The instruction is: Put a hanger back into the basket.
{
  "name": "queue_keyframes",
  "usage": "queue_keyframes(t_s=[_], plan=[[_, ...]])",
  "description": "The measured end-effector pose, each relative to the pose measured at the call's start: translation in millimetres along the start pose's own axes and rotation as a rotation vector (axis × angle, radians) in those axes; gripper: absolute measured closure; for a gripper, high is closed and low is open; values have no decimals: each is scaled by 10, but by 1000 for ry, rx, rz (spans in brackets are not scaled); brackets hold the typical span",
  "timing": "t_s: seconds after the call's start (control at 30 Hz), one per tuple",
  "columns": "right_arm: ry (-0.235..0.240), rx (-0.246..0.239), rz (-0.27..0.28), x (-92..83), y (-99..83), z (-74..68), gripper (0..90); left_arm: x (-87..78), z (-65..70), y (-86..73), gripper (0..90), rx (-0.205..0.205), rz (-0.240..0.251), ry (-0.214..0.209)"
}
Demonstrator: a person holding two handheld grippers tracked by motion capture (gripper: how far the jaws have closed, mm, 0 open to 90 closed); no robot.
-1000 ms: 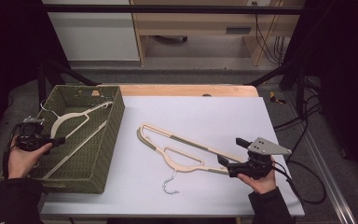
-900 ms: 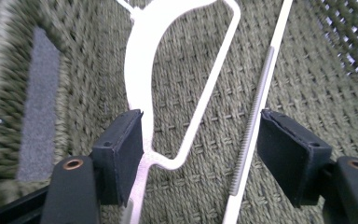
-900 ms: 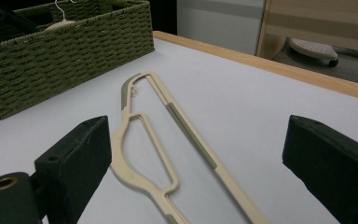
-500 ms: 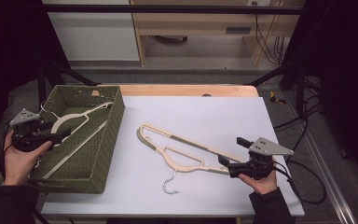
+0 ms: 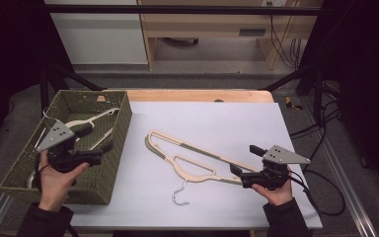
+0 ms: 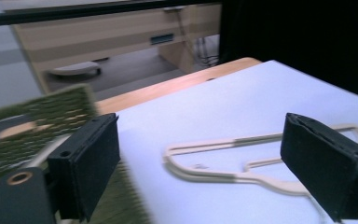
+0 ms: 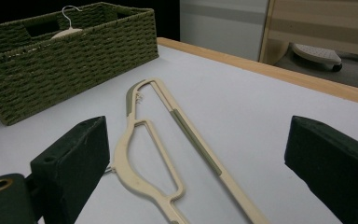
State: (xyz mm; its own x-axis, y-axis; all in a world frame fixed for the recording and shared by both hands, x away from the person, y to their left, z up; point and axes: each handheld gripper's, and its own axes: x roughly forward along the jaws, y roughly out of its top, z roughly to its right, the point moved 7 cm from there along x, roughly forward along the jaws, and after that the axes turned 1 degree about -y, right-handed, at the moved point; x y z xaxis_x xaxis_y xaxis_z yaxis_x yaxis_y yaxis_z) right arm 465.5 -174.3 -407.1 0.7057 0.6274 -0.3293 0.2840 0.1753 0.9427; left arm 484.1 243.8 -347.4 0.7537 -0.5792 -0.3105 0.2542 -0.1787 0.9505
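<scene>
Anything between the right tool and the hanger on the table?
Nothing visible. In the right gripper view the right tool has its jaws wide apart, with the cream hanger lying flat on bare white table directly ahead and between them. The green basket sits off to the side, out of the path.

The left gripper (image 5: 98, 150) has just been opening, its jaws wide and empty; the right gripper (image 5: 237, 174) jaws also stand spread and empty.
</scene>
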Motion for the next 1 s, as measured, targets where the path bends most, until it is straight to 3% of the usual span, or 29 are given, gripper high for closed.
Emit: queue_keyframes(t_s=[0.23,0.4,0.57,0.73,0.87,0.93,1.0], plan=[[-5,-6,-9,2,-15,-3,67,260,455,-168,108,-7,-22,-87],[-7,-11,-11,17,-24,-9,65,477,722,-317,109,24,-66,-118],[-9,-9,-17,29,-36,-14,66,683,915,-465,112,41,-120,-134],[-5,-16,-20,43,-45,-22,65,842,1061,-552,170,40,-124,-139],[-5,-16,-29,55,-59,-28,64,953,1131,-656,213,64,-151,-131],[-7,-17,-30,60,-63,-32,64,1004,1177,-726,266,79,-177,-151],[-7,-18,-30,60,-65,-35,64,1057,1212,-780,245,103,-184,-140]])
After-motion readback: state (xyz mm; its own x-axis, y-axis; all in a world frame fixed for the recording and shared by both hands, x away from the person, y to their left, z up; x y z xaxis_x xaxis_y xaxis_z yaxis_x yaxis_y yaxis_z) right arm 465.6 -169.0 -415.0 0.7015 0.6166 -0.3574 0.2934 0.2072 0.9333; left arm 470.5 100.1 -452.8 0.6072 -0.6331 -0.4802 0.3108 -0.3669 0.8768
